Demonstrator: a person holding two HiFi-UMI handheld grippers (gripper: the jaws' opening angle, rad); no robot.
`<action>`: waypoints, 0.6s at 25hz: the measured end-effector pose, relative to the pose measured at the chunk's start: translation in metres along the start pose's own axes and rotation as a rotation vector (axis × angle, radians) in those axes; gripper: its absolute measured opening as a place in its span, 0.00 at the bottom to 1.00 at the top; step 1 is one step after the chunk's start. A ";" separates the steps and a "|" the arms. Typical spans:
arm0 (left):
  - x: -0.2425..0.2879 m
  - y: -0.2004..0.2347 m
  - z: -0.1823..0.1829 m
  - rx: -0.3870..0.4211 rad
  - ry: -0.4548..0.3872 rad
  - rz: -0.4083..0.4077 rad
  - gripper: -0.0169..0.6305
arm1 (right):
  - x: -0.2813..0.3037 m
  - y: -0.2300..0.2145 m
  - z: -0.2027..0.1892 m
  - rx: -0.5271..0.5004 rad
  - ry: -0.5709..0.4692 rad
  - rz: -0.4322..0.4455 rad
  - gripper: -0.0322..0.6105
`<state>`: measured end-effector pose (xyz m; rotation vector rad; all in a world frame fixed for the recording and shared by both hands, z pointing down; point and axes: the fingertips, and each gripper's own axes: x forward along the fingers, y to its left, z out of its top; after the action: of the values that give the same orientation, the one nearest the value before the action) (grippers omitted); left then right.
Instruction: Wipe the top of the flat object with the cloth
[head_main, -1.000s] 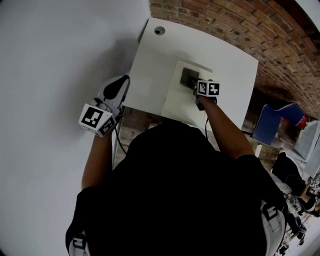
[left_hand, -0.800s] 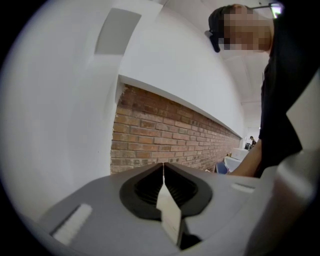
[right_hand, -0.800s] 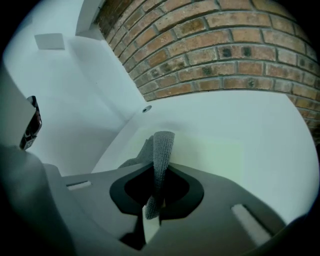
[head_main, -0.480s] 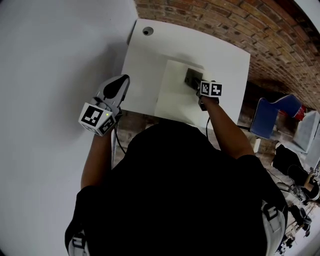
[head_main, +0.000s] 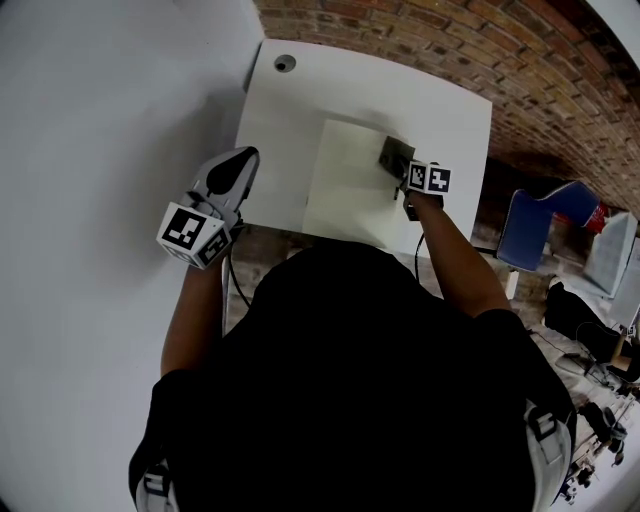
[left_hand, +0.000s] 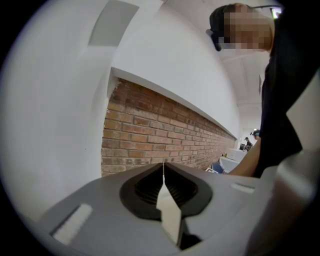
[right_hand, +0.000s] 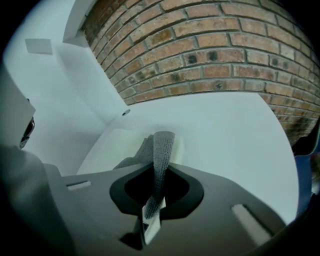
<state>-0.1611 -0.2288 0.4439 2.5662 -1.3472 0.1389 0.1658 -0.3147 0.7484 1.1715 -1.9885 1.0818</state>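
Cloth (right_hand: 161, 145) pinched in the fingers of right gripper (right_hand: 155, 186) rests at flat board's (head_main: 345, 190) far-right corner, board stretching leftward; left gripper (left_hand: 163, 172) fingers together, empty.

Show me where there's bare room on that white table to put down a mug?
The table is bare left of the flat object, and along the far strip toward the brick wall, save a small hole in the far-left corner. Crowded: the flat object's far-right corner, where the right gripper holds the cloth.
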 end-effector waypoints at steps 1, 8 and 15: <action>0.000 0.000 -0.001 -0.003 0.005 0.004 0.04 | -0.001 -0.002 0.000 0.004 -0.002 -0.005 0.06; -0.004 0.002 -0.002 -0.006 -0.006 0.010 0.04 | -0.011 0.007 0.014 -0.010 -0.072 -0.008 0.06; -0.015 0.004 -0.004 -0.016 -0.010 0.024 0.04 | -0.018 0.084 0.043 -0.055 -0.155 0.166 0.06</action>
<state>-0.1733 -0.2181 0.4455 2.5416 -1.3769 0.1194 0.0951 -0.3202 0.6828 1.1067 -2.2539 1.0366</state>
